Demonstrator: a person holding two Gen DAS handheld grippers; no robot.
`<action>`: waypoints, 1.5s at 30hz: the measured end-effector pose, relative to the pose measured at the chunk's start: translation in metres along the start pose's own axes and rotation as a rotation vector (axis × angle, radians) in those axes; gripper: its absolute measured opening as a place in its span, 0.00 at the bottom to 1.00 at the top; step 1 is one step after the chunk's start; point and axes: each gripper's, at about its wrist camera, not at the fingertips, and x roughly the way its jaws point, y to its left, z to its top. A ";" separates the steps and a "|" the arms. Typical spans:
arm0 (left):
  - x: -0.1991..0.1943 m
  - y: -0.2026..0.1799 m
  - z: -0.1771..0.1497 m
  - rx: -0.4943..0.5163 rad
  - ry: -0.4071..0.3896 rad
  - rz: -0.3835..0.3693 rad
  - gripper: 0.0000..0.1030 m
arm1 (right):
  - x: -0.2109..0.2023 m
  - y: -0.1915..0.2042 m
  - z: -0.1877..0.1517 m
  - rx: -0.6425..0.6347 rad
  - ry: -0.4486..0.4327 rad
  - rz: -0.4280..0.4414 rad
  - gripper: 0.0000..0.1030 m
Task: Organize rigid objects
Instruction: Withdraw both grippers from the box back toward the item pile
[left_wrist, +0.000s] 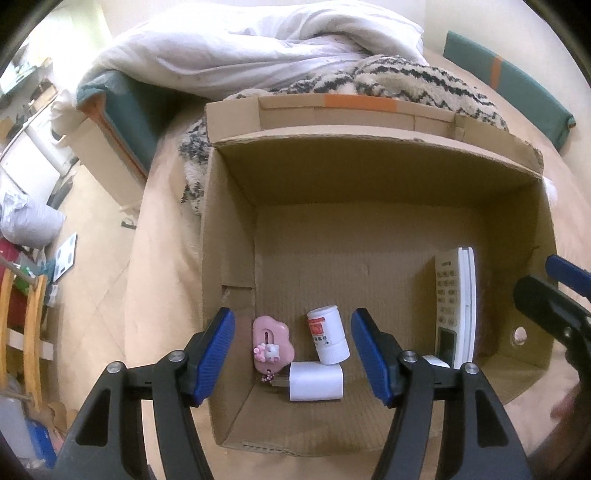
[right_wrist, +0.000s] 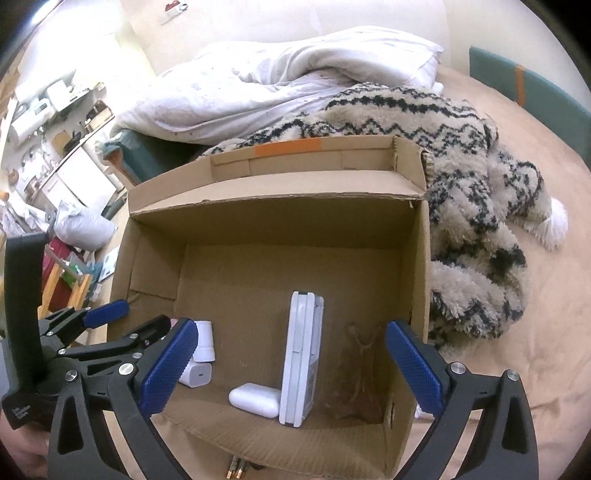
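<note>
Judging by looks, we expect the calculator (right_wrist: 301, 354), propped on edge inside the cardboard box (left_wrist: 369, 177), to be light, stiff and slick, best pinched across its flat faces. Both jaws hang open, empty. Only the right view shows the earbud case (right_wrist: 254, 400); only the left shows the pink clip (left_wrist: 272, 345).

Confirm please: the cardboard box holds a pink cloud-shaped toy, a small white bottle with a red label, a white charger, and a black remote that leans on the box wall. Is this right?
Not quite. The remote is white, not black, as the left wrist view shows. The rest holds: the cardboard box has the pink cloud-shaped toy, the small white bottle with a red label and the white charger inside.
</note>
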 end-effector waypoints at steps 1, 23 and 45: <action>-0.001 0.001 0.000 -0.004 -0.003 0.000 0.60 | 0.000 -0.001 0.000 0.008 -0.001 0.005 1.00; -0.068 0.041 -0.018 -0.037 -0.031 0.005 0.61 | -0.044 -0.002 -0.013 0.085 -0.094 0.051 1.00; -0.063 0.071 -0.071 -0.148 0.048 0.021 0.61 | -0.045 -0.027 -0.086 0.242 0.134 -0.015 1.00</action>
